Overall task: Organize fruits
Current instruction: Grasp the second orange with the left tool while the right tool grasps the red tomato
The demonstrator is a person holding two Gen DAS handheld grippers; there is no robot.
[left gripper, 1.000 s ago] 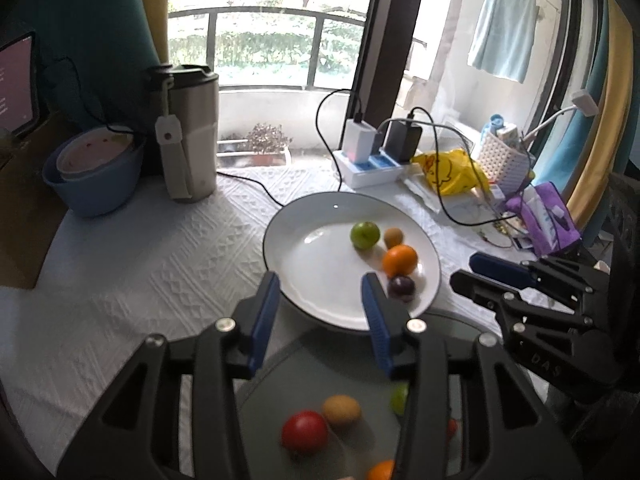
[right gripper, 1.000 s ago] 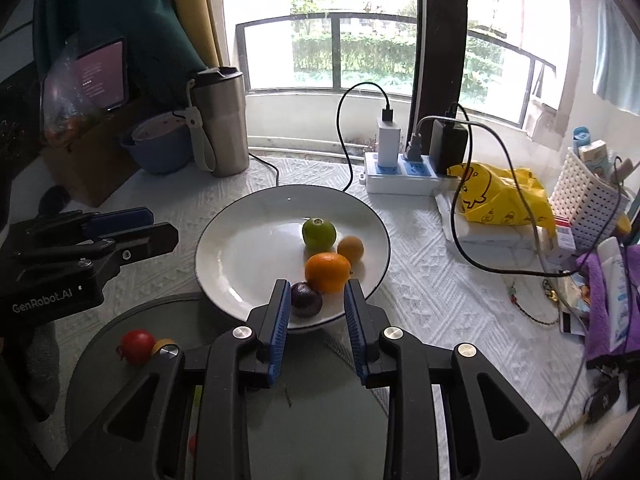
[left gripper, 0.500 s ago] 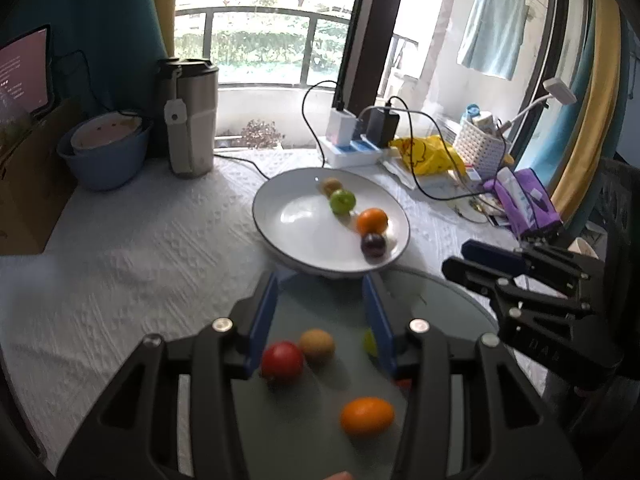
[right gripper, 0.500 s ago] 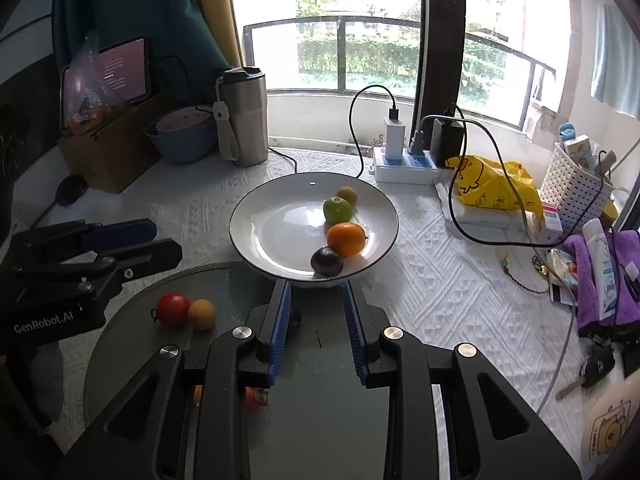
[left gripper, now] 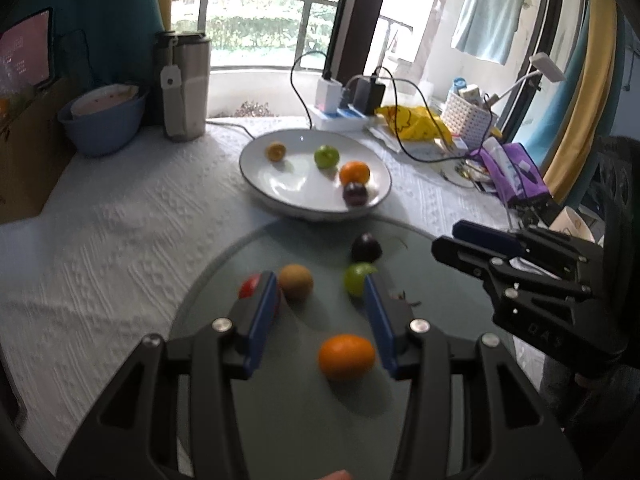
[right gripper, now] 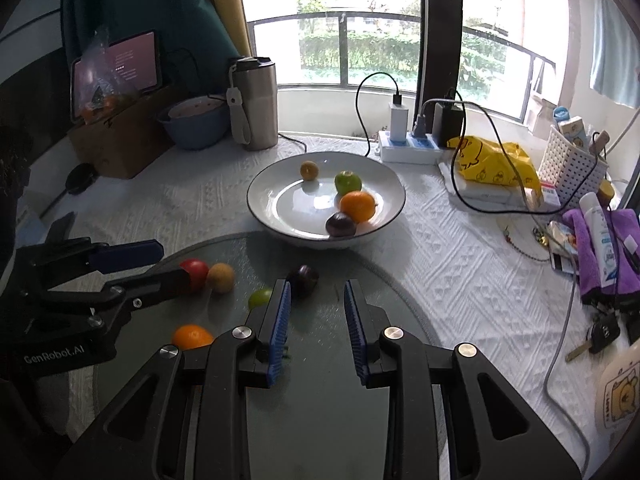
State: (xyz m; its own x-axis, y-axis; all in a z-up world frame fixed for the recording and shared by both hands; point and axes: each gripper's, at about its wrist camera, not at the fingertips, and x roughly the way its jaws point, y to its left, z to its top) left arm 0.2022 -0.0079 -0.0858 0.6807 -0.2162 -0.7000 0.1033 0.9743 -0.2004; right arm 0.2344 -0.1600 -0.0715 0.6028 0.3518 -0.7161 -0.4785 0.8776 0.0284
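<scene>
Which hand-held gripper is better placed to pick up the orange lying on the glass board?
Probably the left hand-held gripper: its open jaws already frame the orange, while the right hand-held gripper sits nearer the dark plum.

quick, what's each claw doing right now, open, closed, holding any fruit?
Left claw: open, holding nothing.
Right claw: open, holding nothing.

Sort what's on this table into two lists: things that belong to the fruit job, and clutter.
Belongs to the job:
white plate
fruits on the plate
loose fruits on the grey mat
grey mat

Just lying about:
steel tumbler
blue bowl
power strip
yellow bag
white basket
keys
</scene>
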